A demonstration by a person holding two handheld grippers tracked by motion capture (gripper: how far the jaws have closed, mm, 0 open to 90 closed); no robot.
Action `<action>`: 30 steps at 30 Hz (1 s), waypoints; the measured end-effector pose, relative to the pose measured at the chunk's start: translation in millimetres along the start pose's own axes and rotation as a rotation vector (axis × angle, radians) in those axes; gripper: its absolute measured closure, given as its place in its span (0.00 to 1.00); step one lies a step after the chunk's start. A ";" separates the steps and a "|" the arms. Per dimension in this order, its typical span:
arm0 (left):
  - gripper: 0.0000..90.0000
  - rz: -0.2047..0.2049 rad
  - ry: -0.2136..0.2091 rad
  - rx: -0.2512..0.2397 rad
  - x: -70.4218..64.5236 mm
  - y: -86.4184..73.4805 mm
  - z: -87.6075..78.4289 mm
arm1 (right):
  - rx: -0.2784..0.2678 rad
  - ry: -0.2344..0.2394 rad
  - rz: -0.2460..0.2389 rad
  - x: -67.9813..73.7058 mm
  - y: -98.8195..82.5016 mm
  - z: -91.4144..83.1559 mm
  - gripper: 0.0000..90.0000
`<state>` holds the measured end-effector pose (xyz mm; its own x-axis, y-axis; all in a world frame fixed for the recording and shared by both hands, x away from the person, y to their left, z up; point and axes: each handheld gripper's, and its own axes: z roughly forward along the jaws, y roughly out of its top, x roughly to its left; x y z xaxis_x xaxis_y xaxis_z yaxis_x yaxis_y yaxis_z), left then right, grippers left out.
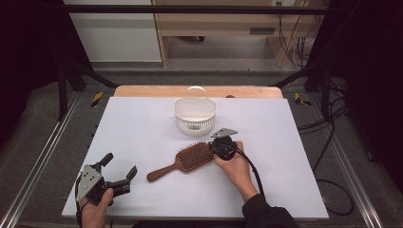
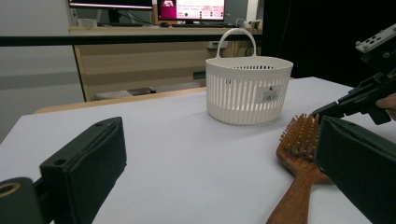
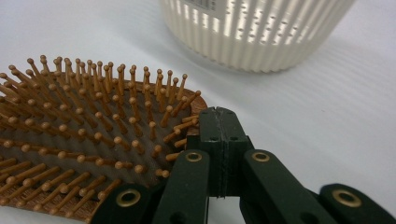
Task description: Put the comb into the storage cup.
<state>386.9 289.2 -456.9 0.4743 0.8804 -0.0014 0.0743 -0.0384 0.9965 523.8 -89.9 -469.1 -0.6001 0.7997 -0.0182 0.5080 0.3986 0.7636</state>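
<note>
A wooden paddle hairbrush (image 1: 190,159) lies bristles up in the middle of the white table (image 1: 142,128), its handle pointing to the front left. My right gripper (image 1: 212,147) is shut, its jaws pressed together with nothing between them. In the right gripper view its tip (image 3: 219,116) rests against the rim of the hairbrush (image 3: 84,140) head, among the outer bristles. My left gripper (image 1: 120,164) stands open near the front left corner, off to the left of the brush handle and holding nothing. In the left gripper view the hairbrush (image 2: 299,154) lies by the right jaw, with my right gripper (image 2: 355,100) beyond it.
A white slotted plastic basket (image 1: 195,116) with a hoop handle stands upright just behind the brush, toward the table's back edge. The same basket (image 2: 247,91) rises ahead in the left gripper view. Shelving and cables lie beyond the table.
</note>
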 end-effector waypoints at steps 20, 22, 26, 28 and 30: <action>0.03 -0.014 0.020 0.001 2.7 -0.2 -2.1 | 0.003 0.067 -0.088 53.7 9.2 15.1 1.00; 0.03 -0.016 0.020 0.002 4.3 -0.3 -2.7 | 0.002 0.073 -0.092 59.0 10.8 16.8 1.00; 0.03 -0.019 0.022 0.000 4.7 -0.2 -2.8 | 0.000 0.087 -0.109 69.3 14.0 20.3 1.00; 0.03 -0.022 0.021 -0.003 4.7 0.0 -3.0 | 0.003 0.085 -0.121 73.7 15.3 21.7 1.00; 0.03 -0.022 0.021 -0.004 5.3 0.0 -3.6 | 0.001 0.077 -0.133 75.0 15.5 22.4 1.00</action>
<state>386.3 295.6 -456.6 0.4540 0.8907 -0.0213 0.0811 -0.0175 0.9966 500.5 -13.7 -473.0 -0.7078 0.7030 -0.0695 0.4213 0.4991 0.7573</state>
